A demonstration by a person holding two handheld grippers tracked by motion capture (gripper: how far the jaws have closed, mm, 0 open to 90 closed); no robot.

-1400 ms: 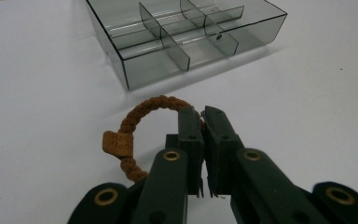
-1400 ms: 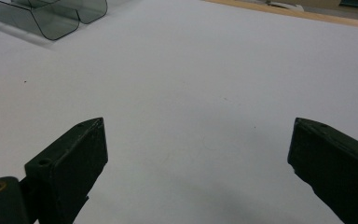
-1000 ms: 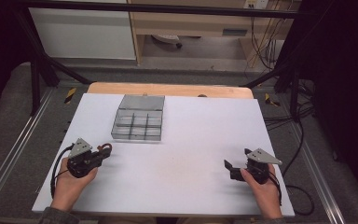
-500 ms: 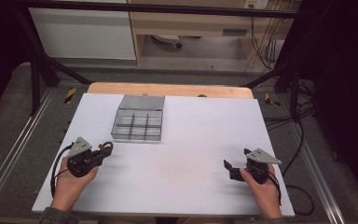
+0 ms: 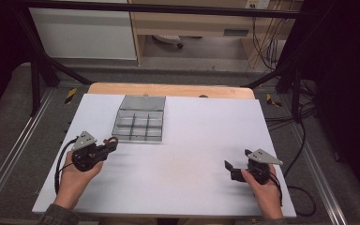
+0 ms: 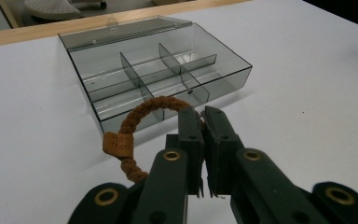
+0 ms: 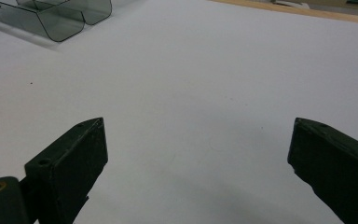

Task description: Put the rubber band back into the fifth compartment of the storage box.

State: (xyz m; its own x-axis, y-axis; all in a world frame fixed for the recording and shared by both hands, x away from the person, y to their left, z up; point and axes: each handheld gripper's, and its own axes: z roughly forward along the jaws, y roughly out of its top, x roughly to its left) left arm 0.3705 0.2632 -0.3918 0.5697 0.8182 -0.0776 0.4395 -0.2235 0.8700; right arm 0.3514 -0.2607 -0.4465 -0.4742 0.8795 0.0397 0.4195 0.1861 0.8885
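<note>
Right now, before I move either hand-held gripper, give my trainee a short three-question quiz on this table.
1. True or false: the left hand-held gripper is shut on the brown braided loop.
2. How do the jaws of the right hand-held gripper stand? A) wide apart with nothing between them B) shut on a lid C) clamped on the box
3. Fill in: the clear divided box has its lid ____.

Key: 1 true. 2 A. 3 open, lying back on the far side.
</note>
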